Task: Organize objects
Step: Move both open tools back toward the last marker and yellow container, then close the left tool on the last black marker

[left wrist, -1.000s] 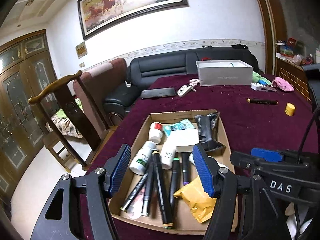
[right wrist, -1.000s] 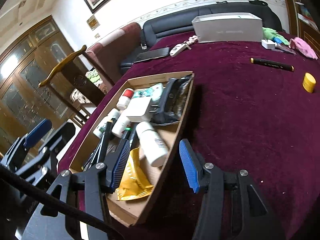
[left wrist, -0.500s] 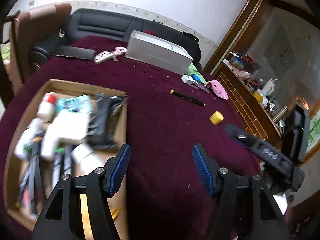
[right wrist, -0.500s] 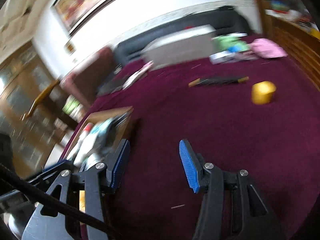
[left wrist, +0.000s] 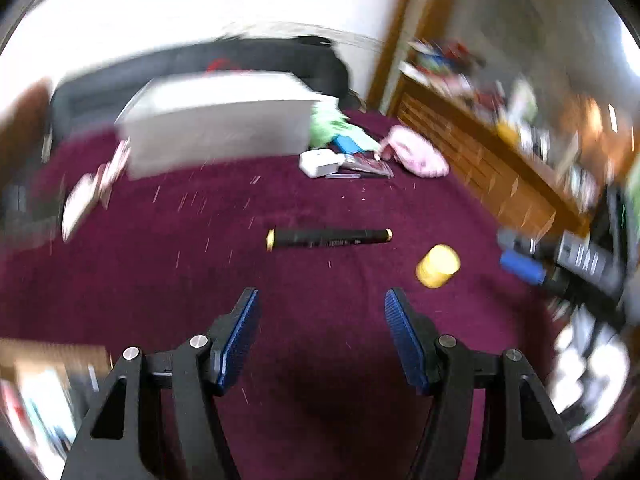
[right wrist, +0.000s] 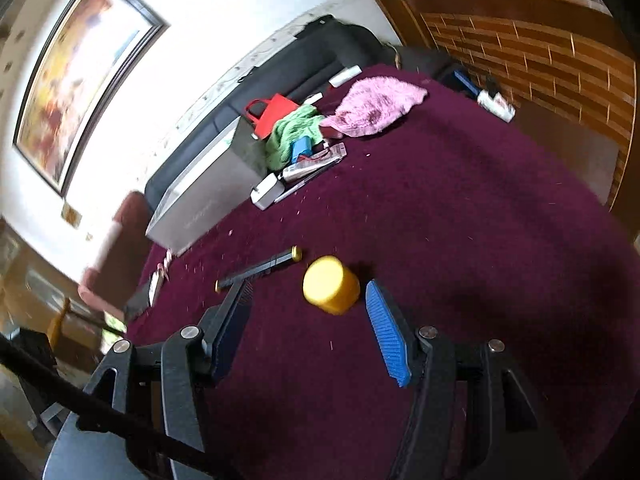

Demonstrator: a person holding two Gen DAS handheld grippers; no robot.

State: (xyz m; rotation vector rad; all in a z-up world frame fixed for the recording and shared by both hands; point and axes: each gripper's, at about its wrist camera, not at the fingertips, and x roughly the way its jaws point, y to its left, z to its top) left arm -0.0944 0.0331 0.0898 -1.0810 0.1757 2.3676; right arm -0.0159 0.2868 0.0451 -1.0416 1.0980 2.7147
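- The right gripper [right wrist: 306,306] has its blue-padded jaws apart, holding nothing, low over the maroon cloth-covered desk [right wrist: 460,220].
- A short yellow cylindrical cap [right wrist: 330,284] lies on the desk just beyond the jaws, between them and nearer the right-hand one; whether it touches a pad cannot be told.
- A black marker pen with yellow ends [right wrist: 258,269] lies just left of the cap, its near end behind the left-hand jaw.
- The left gripper [left wrist: 320,314] also has its jaws apart and empty, above bare cloth; that view is blurred.
- There the pen [left wrist: 329,238] lies crosswise ahead of the jaws, with the cap [left wrist: 437,266] near its right end, apart from it.
- Farther off stand a grey rectangular box [right wrist: 208,192], a small white box [right wrist: 266,191], a green cloth [right wrist: 292,134] and a pink cloth [right wrist: 374,104].
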